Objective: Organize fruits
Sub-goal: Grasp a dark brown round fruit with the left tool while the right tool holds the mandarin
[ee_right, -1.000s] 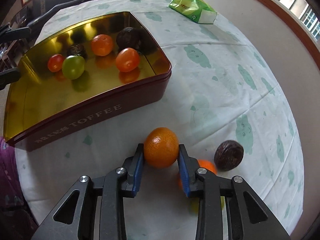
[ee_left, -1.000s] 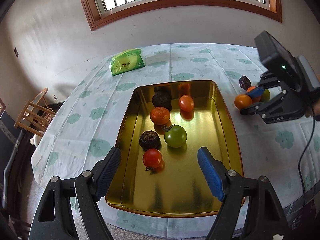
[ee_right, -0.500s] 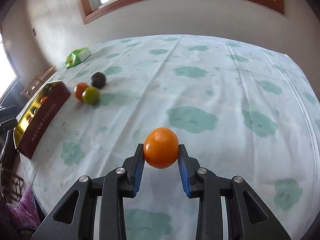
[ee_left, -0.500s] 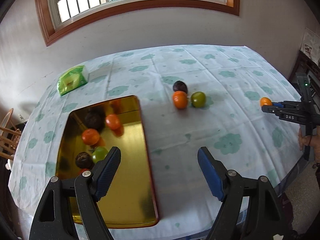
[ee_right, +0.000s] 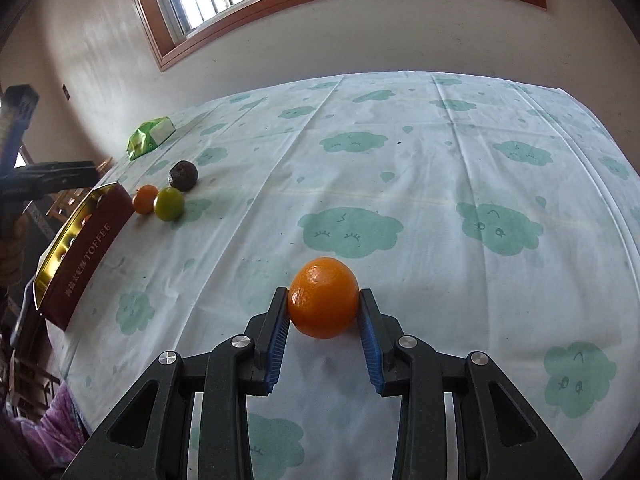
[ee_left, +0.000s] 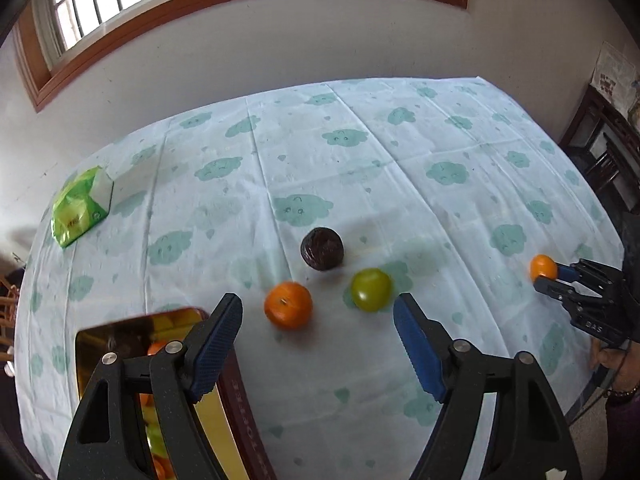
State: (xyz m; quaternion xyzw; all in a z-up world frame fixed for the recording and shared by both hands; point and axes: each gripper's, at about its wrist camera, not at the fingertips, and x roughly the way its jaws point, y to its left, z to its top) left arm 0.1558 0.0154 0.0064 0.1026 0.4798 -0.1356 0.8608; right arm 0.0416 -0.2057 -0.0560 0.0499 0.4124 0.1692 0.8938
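Daylight from a wood-framed window falls on a table under a cloud-printed cloth (ee_right: 440,168), and both grippers have swung away from where they were a second ago. Then the left gripper (ee_left: 318,320) hung over the gold tin (ee_left: 120,344) with its fruit between the fingers; now the tin sits off behind its left finger, only a corner showing, and three loose fruits lie just ahead of the spread, empty fingers: an orange (ee_left: 288,305) nearest the left finger, a green fruit (ee_left: 371,289) nearer the right one, a dark wrinkled fruit (ee_left: 322,249) beyond and between them. The right gripper (ee_right: 324,312) has carried its own tangerine (ee_right: 323,297) from beside the tin out over open cloth, well apart from the tin, the fingers pinching it on both flanks. Judging by this, the tangerine is being sorted away from the tin rather than into it, perhaps to start a separate group, while the left gripper looks lined up to take one of the three fruits next.
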